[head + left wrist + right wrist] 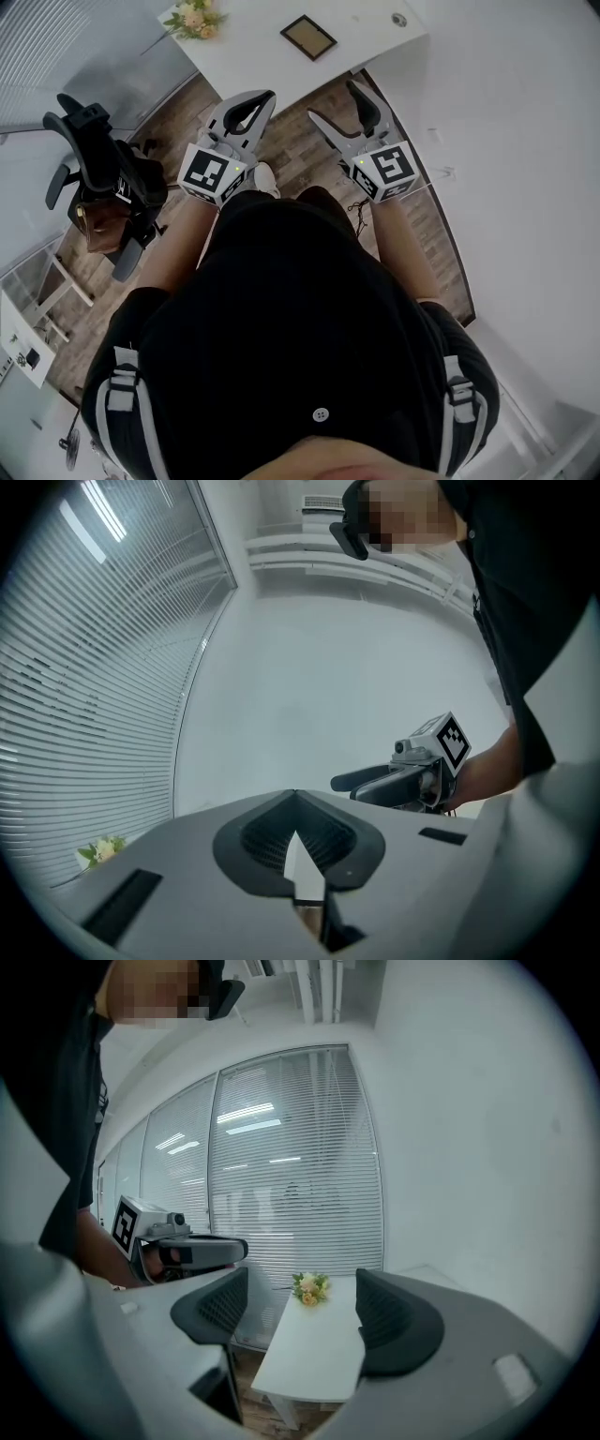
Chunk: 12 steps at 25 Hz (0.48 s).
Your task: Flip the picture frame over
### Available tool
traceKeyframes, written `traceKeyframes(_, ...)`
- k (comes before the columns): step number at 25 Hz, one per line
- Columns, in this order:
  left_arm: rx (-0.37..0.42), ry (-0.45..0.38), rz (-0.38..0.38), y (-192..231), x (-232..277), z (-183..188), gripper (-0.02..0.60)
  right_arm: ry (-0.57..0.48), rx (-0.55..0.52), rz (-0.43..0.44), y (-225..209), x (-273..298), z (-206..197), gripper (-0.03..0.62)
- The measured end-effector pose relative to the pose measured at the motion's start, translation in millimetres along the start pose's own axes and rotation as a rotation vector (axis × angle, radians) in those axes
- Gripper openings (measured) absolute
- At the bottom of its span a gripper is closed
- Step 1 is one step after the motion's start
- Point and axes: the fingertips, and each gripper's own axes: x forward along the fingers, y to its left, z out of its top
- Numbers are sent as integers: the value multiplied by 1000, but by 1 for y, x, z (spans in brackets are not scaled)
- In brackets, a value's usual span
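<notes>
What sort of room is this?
Probably an office: a swivel chair, a white table with flowers and a picture frame, and blinds across the windows.

I'm in an office: a white desk (251, 54) with flowers (194, 19) at its far left corner, a black swivel chair (94, 159) on the wood floor (183, 117), slatted blinds (291, 1147) across the glazed wall.

Table (248, 58) (309, 1349) shared: head, right gripper views
</notes>
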Motion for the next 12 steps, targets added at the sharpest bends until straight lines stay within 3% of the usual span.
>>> traceKeyframes(12, 0, 7, 56, 37, 27, 0, 3, 17, 22, 25, -40, 36, -2, 371)
